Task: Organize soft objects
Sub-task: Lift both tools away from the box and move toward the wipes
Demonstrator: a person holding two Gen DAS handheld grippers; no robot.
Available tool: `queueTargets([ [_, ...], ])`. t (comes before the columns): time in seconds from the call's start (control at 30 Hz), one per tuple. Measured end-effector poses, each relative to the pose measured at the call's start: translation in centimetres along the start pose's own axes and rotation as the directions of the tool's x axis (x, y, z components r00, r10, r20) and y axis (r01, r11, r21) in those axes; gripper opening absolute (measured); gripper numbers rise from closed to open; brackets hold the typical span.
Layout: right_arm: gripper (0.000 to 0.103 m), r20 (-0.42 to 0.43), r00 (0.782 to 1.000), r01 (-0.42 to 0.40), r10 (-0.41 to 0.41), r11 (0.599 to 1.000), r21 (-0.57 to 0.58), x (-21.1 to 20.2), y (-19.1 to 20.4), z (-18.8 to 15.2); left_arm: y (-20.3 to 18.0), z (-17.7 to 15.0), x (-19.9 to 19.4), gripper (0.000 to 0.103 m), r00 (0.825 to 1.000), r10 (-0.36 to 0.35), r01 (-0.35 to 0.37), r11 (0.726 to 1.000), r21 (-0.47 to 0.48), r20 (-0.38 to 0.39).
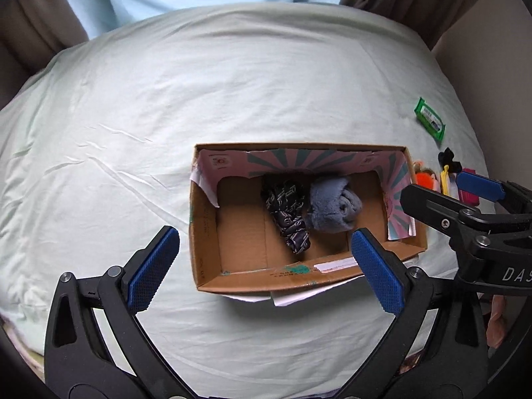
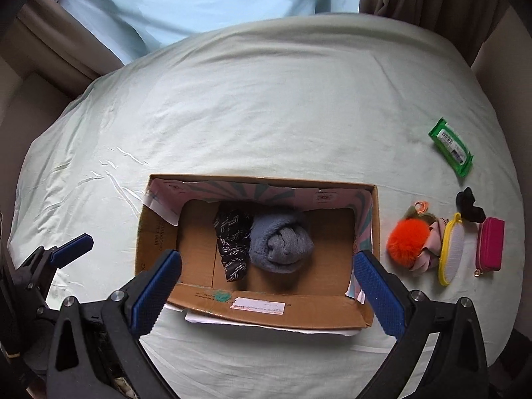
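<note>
Both tools hang above the bed (image 2: 266, 99) with their blue-padded fingers spread wide and nothing between them. Left tool (image 1: 264, 266) sits over the near left part of the cardboard box (image 1: 206, 232), one finger outside the box's left wall and the other over its near right corner. Right tool (image 2: 266, 282) straddles the near edge of the same box, its fingers standing over the near left and near right corners.

Inside the box, two soft things lie side by side and touching, toward the far wall: a rolled grey fleece bundle (image 2: 281, 244) on the right and a dark patterned cloth (image 2: 232, 242) on the left. Bare cardboard floor shows to either side of them. Pink and teal printed paper lines the inner walls.

On the pale green sheet to the right of the box, apart from it, a small cluster lies close together: an orange pompom (image 2: 410, 237) against a pink fabric piece (image 2: 429, 256), a yellow-rimmed brush (image 2: 452, 249), a black clip (image 2: 468, 204) and a magenta pouch (image 2: 490, 244). Farther back on the same side lies a green wipes pack (image 2: 452, 148), well apart from the cluster.
</note>
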State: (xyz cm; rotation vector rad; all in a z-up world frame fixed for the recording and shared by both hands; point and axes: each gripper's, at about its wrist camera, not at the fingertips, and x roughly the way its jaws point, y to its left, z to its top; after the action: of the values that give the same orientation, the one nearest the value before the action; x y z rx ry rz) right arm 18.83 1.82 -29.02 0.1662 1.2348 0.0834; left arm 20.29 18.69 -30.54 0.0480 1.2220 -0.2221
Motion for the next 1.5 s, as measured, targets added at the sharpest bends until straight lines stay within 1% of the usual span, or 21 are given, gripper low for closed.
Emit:
queueTargets([
  [0.13, 0.103, 0.102, 0.995, -0.014, 0.014, 1.0, 0.004, -4.6, -0.1, -0.8, 0.5, -0.7, -4.5, 0.103, 0.996, 0.007, -0.004, 1.0, -0.026, 0.088],
  [0.23, 0.103, 0.179, 0.984, -0.014, 0.015, 1.0, -0.004, -7.8, -0.1, -1.6, 0.5, -1.1, -7.6, 0.103, 0.987, 0.015, -0.009, 0.999, -0.041, 0.159],
  [0.33, 0.103, 0.255, 0.967, 0.021, -0.017, 1.0, -0.016, -11.3, -0.5, -2.6, 0.5, -1.7, -10.4, 0.103, 0.974, 0.024, -0.011, 0.998, -0.057, 0.223],
  [0.47, 0.103, 0.336, 0.941, 0.053, -0.051, 0.999, 0.004, -15.0, -2.0, -4.2, -0.3, -2.6, -13.8, 0.103, 0.955, 0.027, -0.012, 0.999, -0.052, 0.296],
  [0.53, 0.103, 0.364, 0.929, 0.064, -0.068, 0.998, 0.024, -16.6, -3.1, -5.1, -1.1, -3.1, -15.3, 0.103, 0.944, 0.024, -0.013, 0.999, -0.036, 0.328],
  [0.63, 0.103, 0.392, 0.914, 0.082, -0.102, 0.994, 0.068, -18.4, -5.1, -6.3, -2.7, -3.6, -16.9, 0.103, 0.933, 0.0, 0.003, 1.0, -0.006, 0.359],
  [0.73, 0.103, 0.404, 0.905, 0.093, -0.131, 0.989, 0.111, -19.6, -7.5, -7.4, -4.8, -3.8, -17.7, 0.103, 0.926, -0.026, 0.02, 1.0, 0.018, 0.377],
  [0.9, 0.103, 0.411, 0.9, 0.098, -0.149, 0.985, 0.142, -20.8, -11.5, -9.1, -8.8, -4.2, -18.2, 0.103, 0.92, -0.036, 0.021, 0.999, 0.043, 0.389],
  [1.1, 0.103, 0.417, 0.895, 0.112, -0.158, 0.985, 0.133, -22.4, -16.6, -10.0, -14.0, -4.7, -18.4, 0.103, 0.922, -0.041, 0.03, 0.999, 0.035, 0.384],
  [1.3, 0.103, 0.426, 0.897, 0.086, -0.119, 0.992, 0.098, -23.2, -21.9, -10.0, -19.3, -4.5, -17.4, 0.103, 0.926, -0.021, 0.017, 1.0, 0.014, 0.377],
  [1.4, 0.103, 0.423, 0.902, 0.066, -0.084, 0.996, 0.057, -23.0, -24.4, -9.9, -21.6, -4.4, -16.1, 0.103, 0.933, -0.006, 0.01, 1.0, -0.009, 0.359],
  [1.5, 0.103, 0.404, 0.914, 0.038, -0.04, 0.999, 0.013, -22.2, -26.8, -9.6, -23.5, -4.1, -14.6, 0.103, 0.942, 0.014, -0.002, 0.999, -0.035, 0.335],
])
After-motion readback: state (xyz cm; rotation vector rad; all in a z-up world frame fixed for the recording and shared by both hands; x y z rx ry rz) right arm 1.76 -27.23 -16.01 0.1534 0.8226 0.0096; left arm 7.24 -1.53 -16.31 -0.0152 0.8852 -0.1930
